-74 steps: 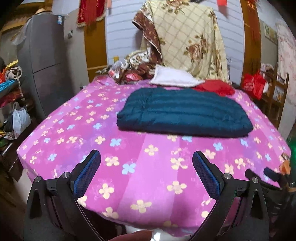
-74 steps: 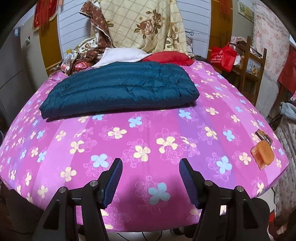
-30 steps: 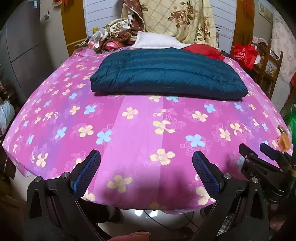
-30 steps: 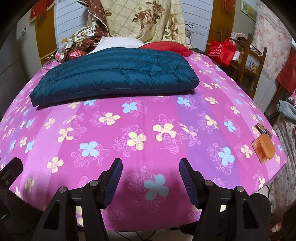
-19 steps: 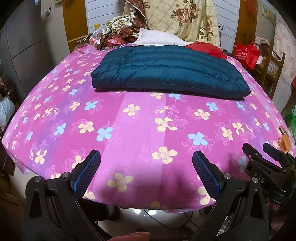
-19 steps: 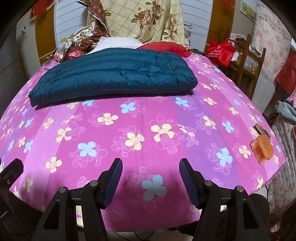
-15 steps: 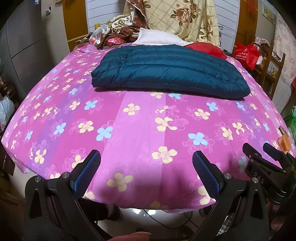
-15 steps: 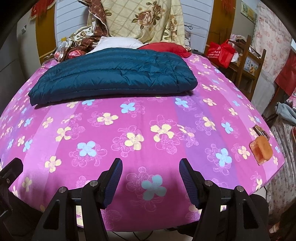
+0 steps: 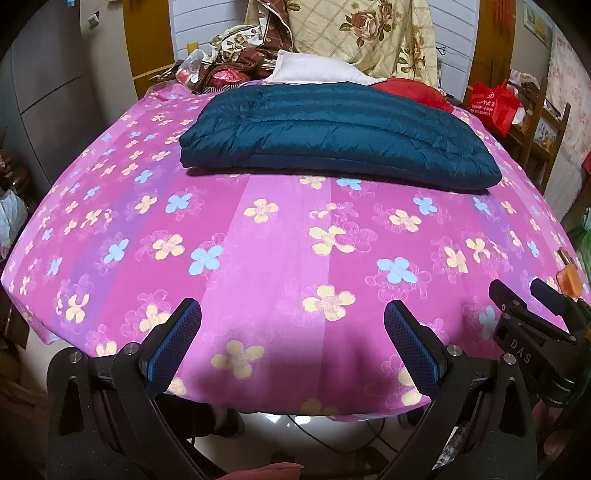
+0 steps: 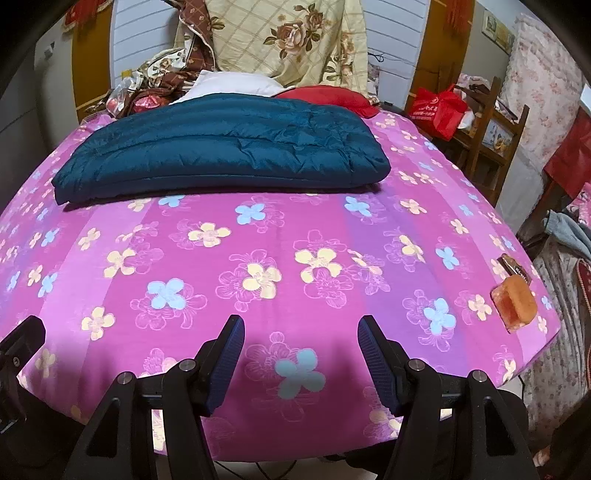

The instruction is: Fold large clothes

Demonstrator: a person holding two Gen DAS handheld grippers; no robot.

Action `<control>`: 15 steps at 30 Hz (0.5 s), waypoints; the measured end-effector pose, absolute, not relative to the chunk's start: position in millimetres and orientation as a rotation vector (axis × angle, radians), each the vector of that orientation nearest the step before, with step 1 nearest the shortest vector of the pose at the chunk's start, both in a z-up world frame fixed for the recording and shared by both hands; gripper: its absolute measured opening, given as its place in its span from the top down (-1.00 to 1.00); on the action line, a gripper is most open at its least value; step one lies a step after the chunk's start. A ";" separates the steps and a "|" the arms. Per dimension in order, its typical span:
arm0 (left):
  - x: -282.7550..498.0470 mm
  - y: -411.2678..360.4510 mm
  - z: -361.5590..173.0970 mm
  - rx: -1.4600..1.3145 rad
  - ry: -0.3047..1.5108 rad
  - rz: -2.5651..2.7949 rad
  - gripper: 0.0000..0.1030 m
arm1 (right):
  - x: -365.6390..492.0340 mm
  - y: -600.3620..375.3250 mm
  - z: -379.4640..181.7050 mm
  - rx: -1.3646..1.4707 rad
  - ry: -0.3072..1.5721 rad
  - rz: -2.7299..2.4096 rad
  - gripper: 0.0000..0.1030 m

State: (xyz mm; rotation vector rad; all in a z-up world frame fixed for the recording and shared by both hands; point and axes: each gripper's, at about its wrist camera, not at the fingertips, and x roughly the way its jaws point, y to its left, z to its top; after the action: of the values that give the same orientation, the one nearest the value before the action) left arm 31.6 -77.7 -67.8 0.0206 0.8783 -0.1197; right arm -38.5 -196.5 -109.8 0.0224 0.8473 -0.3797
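A dark teal quilted down coat (image 9: 332, 133) lies folded into a flat rectangle on the far half of the bed (image 9: 258, 236), which has a pink flowered sheet. It also shows in the right wrist view (image 10: 221, 147). My left gripper (image 9: 291, 343) is open and empty over the near edge of the bed, well short of the coat. My right gripper (image 10: 299, 354) is open and empty over the near edge too. The right gripper also shows in the left wrist view (image 9: 532, 310) at the right.
A white pillow (image 9: 314, 70), a red cloth (image 9: 413, 90) and a heap of flowered bedding (image 9: 362, 33) lie behind the coat. An orange block (image 10: 515, 301) and a small dark packet (image 10: 513, 269) sit at the bed's right edge. A wooden chair with a red bag (image 10: 439, 107) stands right.
Both grippers came closer to the bed and a little higher between 2.5 s and 1 s ago. Since then they have hardly moved. The coat has not moved.
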 end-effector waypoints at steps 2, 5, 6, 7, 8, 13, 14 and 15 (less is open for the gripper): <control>32.2 -77.7 -68.3 0.019 0.881 -0.121 -0.93 | -38.3 -195.8 -110.6 0.019 0.851 -0.380 -0.19; 32.6 -77.6 -69.6 0.018 0.886 -0.119 -0.93 | -38.2 -195.1 -110.7 0.014 0.853 -0.380 -0.19; 32.9 -77.5 -70.0 0.018 0.888 -0.119 -0.93 | -38.2 -195.1 -110.8 0.014 0.853 -0.380 -0.19; 32.9 -77.4 -70.2 0.017 0.890 -0.119 -0.93 | -38.0 -195.1 -110.8 0.013 0.853 -0.381 -0.19; 33.1 -77.6 -70.5 0.016 0.890 -0.119 -0.93 | -37.9 -195.1 -110.8 0.011 0.853 -0.381 -0.19; 33.6 -77.6 -70.9 0.017 0.891 -0.120 -0.93 | -37.7 -195.2 -110.7 0.010 0.852 -0.383 -0.19; 33.7 -77.7 -71.0 0.016 0.892 -0.120 -0.93 | -37.7 -195.2 -110.8 0.011 0.853 -0.382 -0.19; 33.7 -77.9 -71.4 0.016 0.893 -0.119 -0.93 | -37.6 -195.3 -110.9 0.010 0.854 -0.382 -0.19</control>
State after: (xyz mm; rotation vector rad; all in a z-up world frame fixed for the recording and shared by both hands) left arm 33.7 -77.9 -71.4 0.0162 0.8929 -0.1190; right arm -37.6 -195.3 -110.9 0.0102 0.8541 -0.3822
